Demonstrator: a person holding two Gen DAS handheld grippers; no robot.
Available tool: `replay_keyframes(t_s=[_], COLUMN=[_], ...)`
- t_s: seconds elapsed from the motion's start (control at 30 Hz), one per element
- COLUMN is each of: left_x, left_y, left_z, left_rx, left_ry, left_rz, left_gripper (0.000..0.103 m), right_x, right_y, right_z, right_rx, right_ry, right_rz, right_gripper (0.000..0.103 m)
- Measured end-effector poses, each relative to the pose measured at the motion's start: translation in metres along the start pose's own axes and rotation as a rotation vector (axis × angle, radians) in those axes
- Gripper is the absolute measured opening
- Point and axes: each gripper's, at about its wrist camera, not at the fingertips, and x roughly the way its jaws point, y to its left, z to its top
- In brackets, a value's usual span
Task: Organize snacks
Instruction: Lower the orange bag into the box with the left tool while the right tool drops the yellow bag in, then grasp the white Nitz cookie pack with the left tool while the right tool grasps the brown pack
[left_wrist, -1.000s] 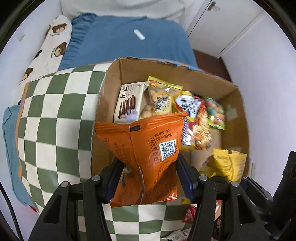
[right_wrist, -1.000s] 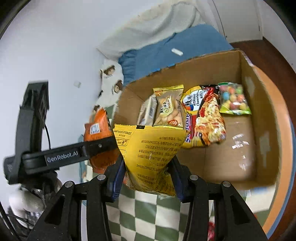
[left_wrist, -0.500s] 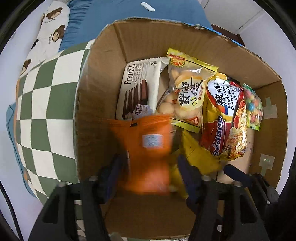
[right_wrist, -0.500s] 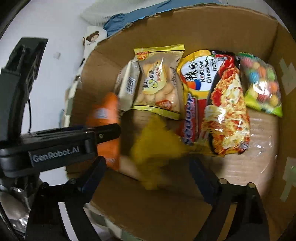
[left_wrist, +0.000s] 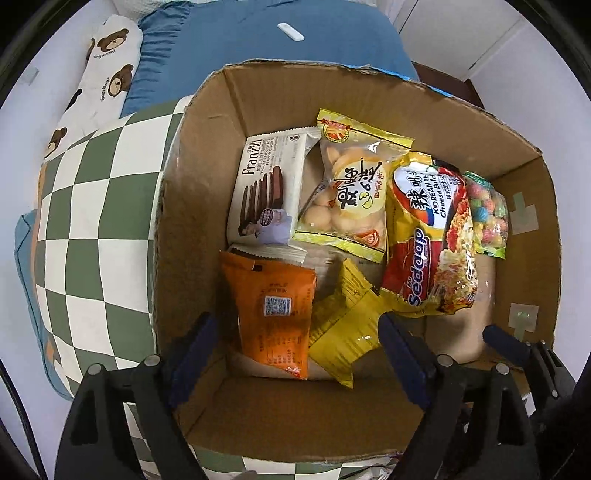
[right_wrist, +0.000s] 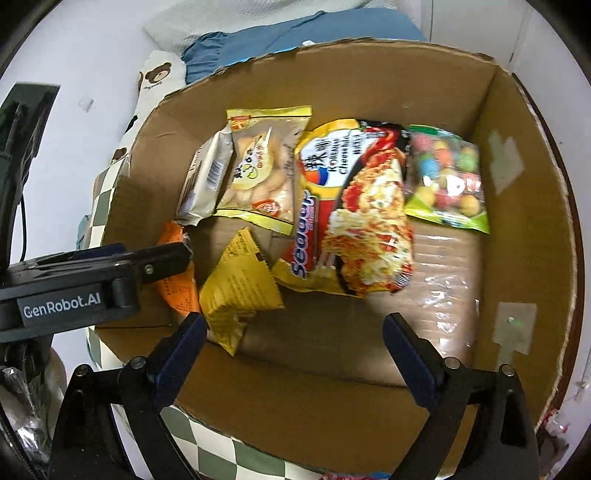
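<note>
We read "Franzzi" on the white cookie pack (left_wrist: 264, 192) in the left wrist view. The noodle packet (left_wrist: 428, 240) carried "Sedaap" and "KOREAN Cheese Buldak". The bear-print pillow (left_wrist: 99, 70) bore small lettering we could not make out. In the right wrist view, the left gripper's arm (right_wrist: 62, 304) showed "GenRobot.AI".

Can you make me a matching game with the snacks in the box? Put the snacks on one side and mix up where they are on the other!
Snacks:
1. orange packet
2. candy bag
3. Franzzi cookies
4. noodle packet

Places in the cardboard box, seen from the left wrist:
A. far right
B. near left corner
C. far left
D. between egg puffs and candy

Pairs: 1-B, 2-A, 3-C, 4-D
</note>
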Motion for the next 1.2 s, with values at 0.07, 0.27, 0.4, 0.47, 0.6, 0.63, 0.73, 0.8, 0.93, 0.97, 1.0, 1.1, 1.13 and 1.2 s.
replay_keyframes(t_s=[0.07,0.27,0.4,0.47,0.6,0.63,0.73,0.8,0.93,0.97,1.0,1.1,1.13,1.2], left_x=[-0.005,-0.03,-0.053,-0.065,-0.088,-0.092,-0.109,-0.118,-0.137,-0.14,-0.143,-0.144,-0.142,-0.13], left_y=[-0.001,-0.002,-0.004,-0.002,-0.003,-0.003,-0.004,-0.004,-0.006,-0.007,-0.007,-0.009,-0.011,-0.015], left_z=[-0.005,-0.028,-0.046,-0.05,-0.066,-0.069,-0.088,-0.101,-0.129,-0.134,-0.141,-0.157,-0.165,-0.185], left_rx=[-0.001,-0.009,0.001,0.004,0.01,0.011,0.022,0.023,0.043,0.045,0.047,0.055,0.064,0.09], left_ry=[-0.017,-0.092,-0.159,-0.2,-0.274,-0.291,-0.359,-0.396,-0.462,-0.471,-0.479,-0.482,-0.475,-0.455], left_rz=[0.001,-0.011,-0.021,-0.025,-0.038,-0.039,-0.024,-0.024,-0.019,-0.019,-0.023,-0.03,-0.021,0.001], left_gripper=[0.088,0.088,0.088,0.088,0.088,0.088,0.088,0.088,0.088,0.088,0.088,0.088,0.088,0.088], right_x=[-0.008,-0.03,-0.054,-0.064,-0.088,-0.089,-0.108,-0.123,-0.148,-0.153,-0.159,-0.171,-0.172,-0.17], right_y=[-0.001,-0.002,-0.001,0.002,0.006,0.007,0.01,0.012,0.017,0.018,0.019,0.02,0.019,0.014], right_z=[-0.004,-0.013,-0.024,-0.031,-0.048,-0.049,-0.064,-0.075,-0.096,-0.1,-0.106,-0.124,-0.13,-0.143], right_rx=[0.003,-0.006,-0.019,-0.029,-0.044,-0.045,-0.057,-0.06,-0.064,-0.063,-0.064,-0.06,-0.057,-0.048], right_ry=[-0.008,-0.064,-0.119,-0.144,-0.213,-0.226,-0.286,-0.329,-0.402,-0.412,-0.423,-0.441,-0.436,-0.42], right_rz=[-0.011,-0.048,-0.067,-0.077,-0.098,-0.099,-0.118,-0.123,-0.13,-0.125,-0.119,-0.092,-0.085,-0.055], right_gripper=[0.098,0.098,0.098,0.098,0.098,0.098,0.098,0.098,0.098,0.098,0.098,0.098,0.098,0.098])
